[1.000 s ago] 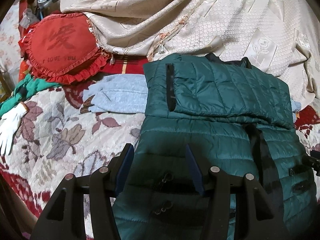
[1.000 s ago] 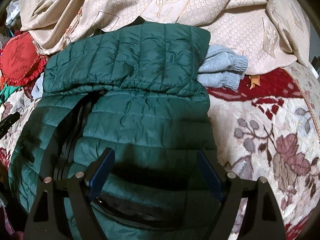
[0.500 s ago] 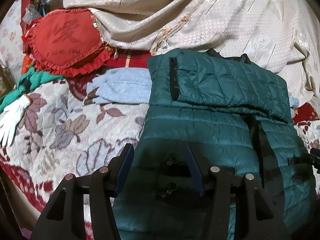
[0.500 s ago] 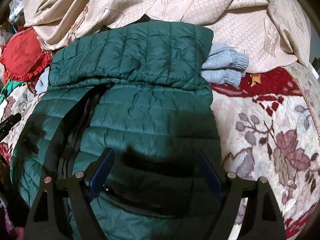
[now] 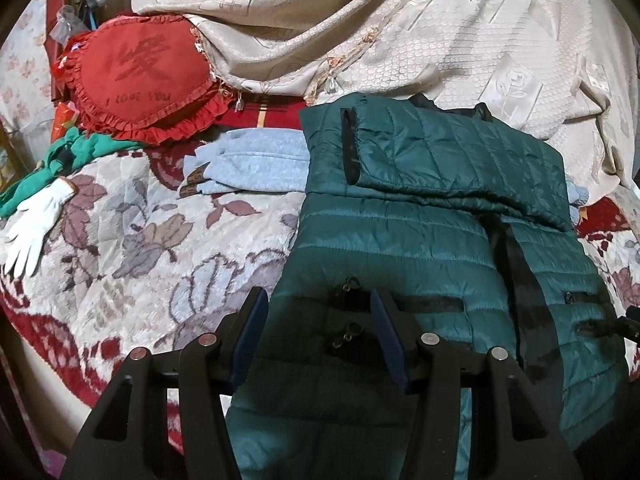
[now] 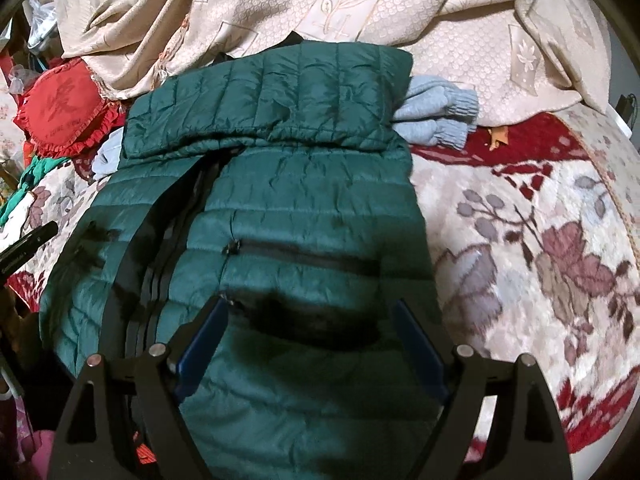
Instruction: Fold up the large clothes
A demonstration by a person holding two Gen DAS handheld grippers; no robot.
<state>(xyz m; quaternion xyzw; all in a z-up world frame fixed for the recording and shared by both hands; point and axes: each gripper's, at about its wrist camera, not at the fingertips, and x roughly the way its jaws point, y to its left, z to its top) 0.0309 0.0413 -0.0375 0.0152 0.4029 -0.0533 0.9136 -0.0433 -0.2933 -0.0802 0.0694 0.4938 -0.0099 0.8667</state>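
Note:
A dark green quilted jacket [image 5: 400, 240] lies flat on the bed, front up, its black zip running down the middle. Its sleeves [image 6: 280, 96] are folded across the chest at the far end. My left gripper [image 5: 319, 294] hovers over the jacket's left pocket area near the side edge, jaws partly apart with nothing pinched between them. My right gripper [image 6: 310, 304] hangs over the right front panel just below the pocket zip [image 6: 304, 256], jaws wide and holding nothing. Each gripper's tip shows at the edge of the other's view.
The floral quilt [image 5: 140, 248] covers the bed. A heaped beige bedspread [image 5: 400, 40] lies behind the jacket. A light blue sweater [image 5: 256, 164] pokes out under it on both sides. At far left are a red heart cushion [image 5: 140, 76], green cloth [image 5: 80, 148] and a white glove [image 5: 36, 224].
Both grippers have drawn back toward the jacket's near hem, so the pocket zips have come into view ahead of the fingers. The jacket itself has not moved.

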